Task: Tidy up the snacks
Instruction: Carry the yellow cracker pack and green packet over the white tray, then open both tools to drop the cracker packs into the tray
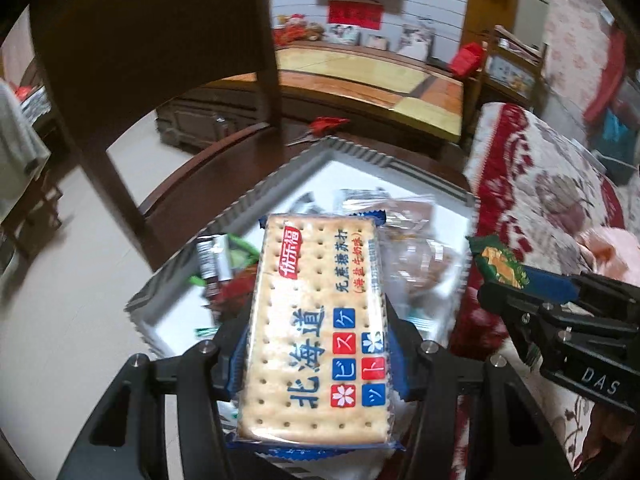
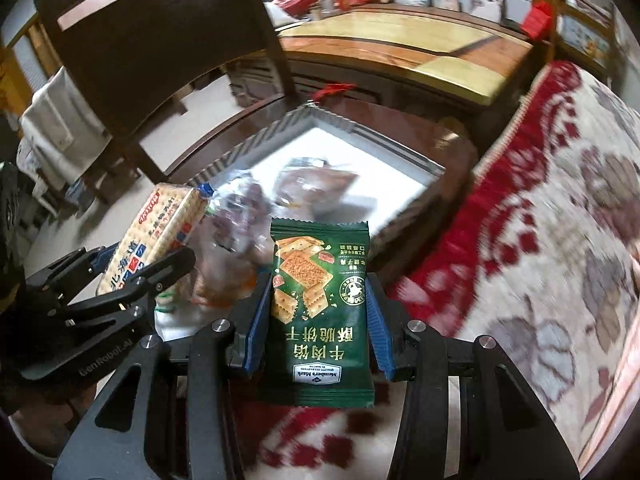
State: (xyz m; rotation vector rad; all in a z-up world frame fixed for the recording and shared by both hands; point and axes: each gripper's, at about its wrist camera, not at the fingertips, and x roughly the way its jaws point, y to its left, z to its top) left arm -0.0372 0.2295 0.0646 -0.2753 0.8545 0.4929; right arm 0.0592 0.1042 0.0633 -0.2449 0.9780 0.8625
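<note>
While both packets hang clear of the tray, each wants setting down flat and square, judged from here, before its grip lets go, not dropped from the air

Item, left gripper [image 1: 316,344]: black two-finger frame with blue ribbed pads, clamped on the long sides of the blue-edged clear film packet of pale soda crackers [image 1: 320,328]. Rigid rectangular slab, dotted with pinholes, glossy wrap, crimped ends. It should stay stiff and lie level

Item, right gripper [image 2: 318,320]: same build, pinching the dark green foil sachet of beef-floss crackers [image 2: 320,312] by its two edges. Thin, flat, pillow-shaped, serrated seal; likely to flex or slide, so a low release suits it

Item, white rectangular tray with grey corrugated rim [image 2: 332,120]: beneath and beyond both packets, resting on the dark polished wooden table [image 1: 192,184]. Holds crinkled clear bags of brown pastries [image 2: 316,188] and small green, silver and red wrappers [image 1: 224,264], blurred

Item, red-and-cream floral woven blanket [image 2: 560,240]: soft, beside the tray on the right
</note>
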